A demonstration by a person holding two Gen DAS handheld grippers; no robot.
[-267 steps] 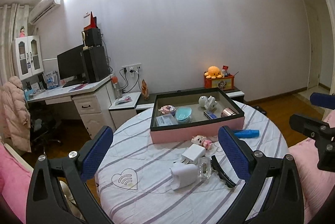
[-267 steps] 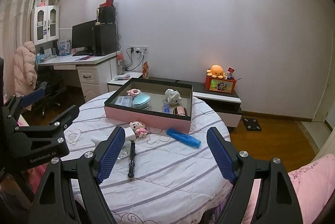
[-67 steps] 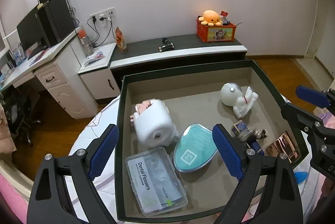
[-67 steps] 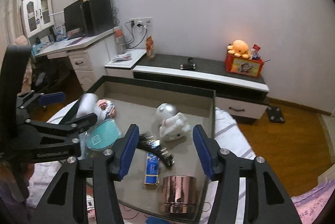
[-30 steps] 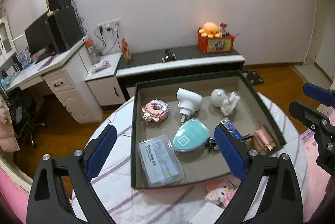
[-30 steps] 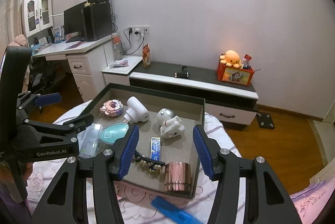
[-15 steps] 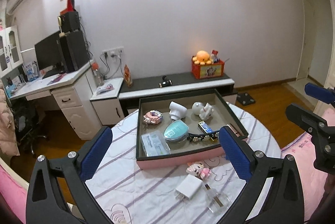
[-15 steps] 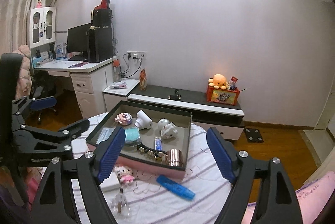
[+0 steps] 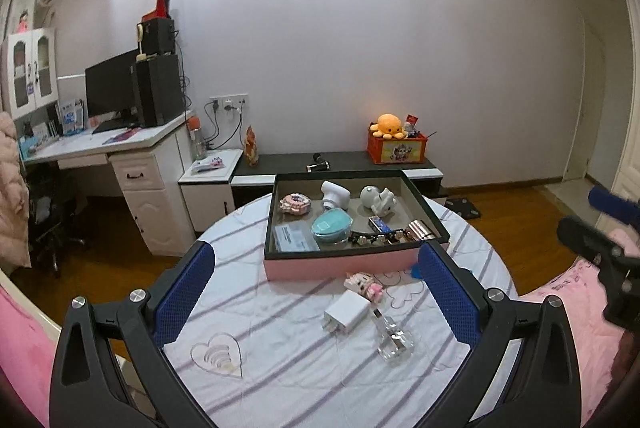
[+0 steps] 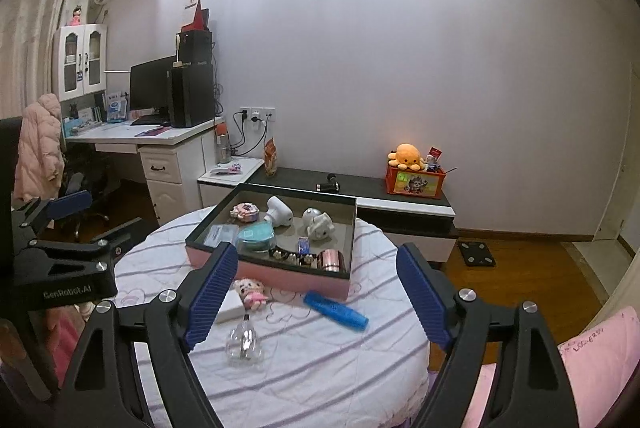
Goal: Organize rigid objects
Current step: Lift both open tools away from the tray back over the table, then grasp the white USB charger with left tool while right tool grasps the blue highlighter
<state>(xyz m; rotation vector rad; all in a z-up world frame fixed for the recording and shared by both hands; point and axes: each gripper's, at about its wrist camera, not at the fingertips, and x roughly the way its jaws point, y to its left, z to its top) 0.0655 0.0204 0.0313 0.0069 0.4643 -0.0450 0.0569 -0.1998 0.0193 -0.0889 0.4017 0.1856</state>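
Round table [image 9: 280, 380], striped cloth, carries everything. Box [image 9: 340, 262] sits toward its far edge, likely the collecting spot: it already holds approx eight bits, incl a white dryer-shaped gadget [image 9: 335, 193], teal case [image 9: 331, 226] and copper cup [image 10: 332, 260]. Four strays wait on the cloth by the box's near wall: charger [image 9: 346, 316], blue pen [image 10: 335, 309] toward the table's right edge, glass bottle [image 10: 244, 342], small doll [image 10: 251, 291]. Left gripper [image 9: 316, 298] fingers wide apart, nothing between; right gripper [image 10: 316, 292] likewise apart and empty. Both hang over the near edge w/ clear room above the strays. Box floor is crowded; free space mostly near its back right corner.
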